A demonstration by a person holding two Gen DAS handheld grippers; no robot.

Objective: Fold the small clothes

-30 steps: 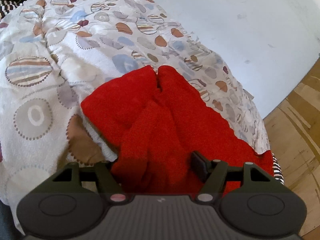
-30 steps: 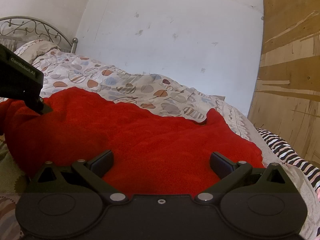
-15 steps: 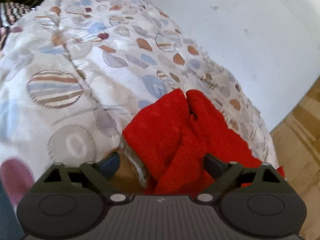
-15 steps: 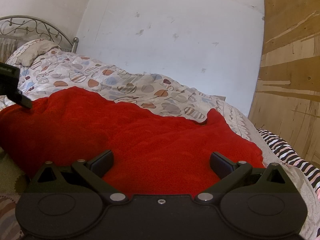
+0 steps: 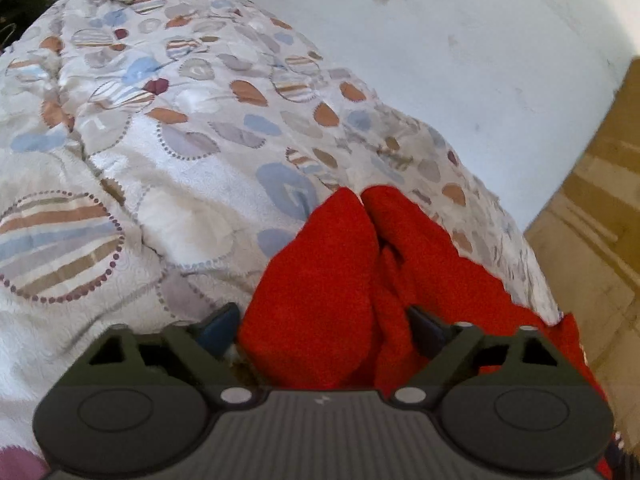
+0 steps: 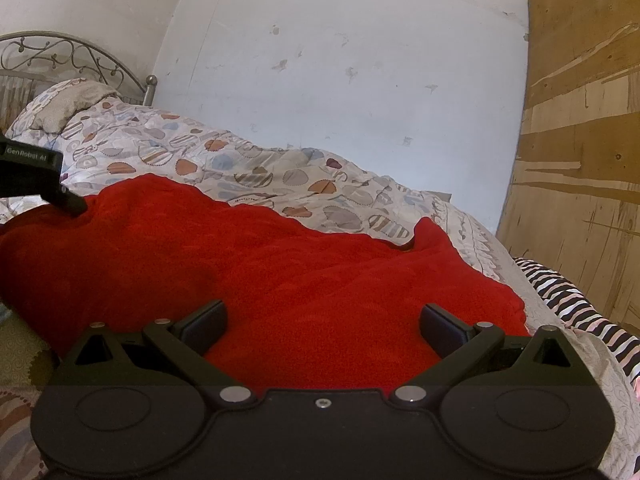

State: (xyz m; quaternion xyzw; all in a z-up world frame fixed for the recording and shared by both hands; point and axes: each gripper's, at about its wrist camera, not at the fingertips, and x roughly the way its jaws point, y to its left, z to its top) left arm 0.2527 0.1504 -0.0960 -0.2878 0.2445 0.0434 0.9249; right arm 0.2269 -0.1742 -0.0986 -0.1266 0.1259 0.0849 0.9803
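Left wrist view: one red garment (image 5: 340, 264) lies bunched at lower centre on one patterned quilt (image 5: 168, 152). The left gripper (image 5: 320, 326), jaws closing, straddles a red fold; whether the pads press is unclear.

Right wrist view: the same single garment spreads across the lower middle. The right gripper (image 6: 323, 322) stands wide, holding nothing, low over the cloth.

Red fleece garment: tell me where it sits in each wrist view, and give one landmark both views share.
Left wrist view: the red fleece garment fills the lower centre, bunched, running from between the closing left claw fingers up to mid-frame.
Right wrist view: it spreads across the middle, left edge to right, beyond the open right claw.
Shared landmark: the patterned bedspread beneath it.
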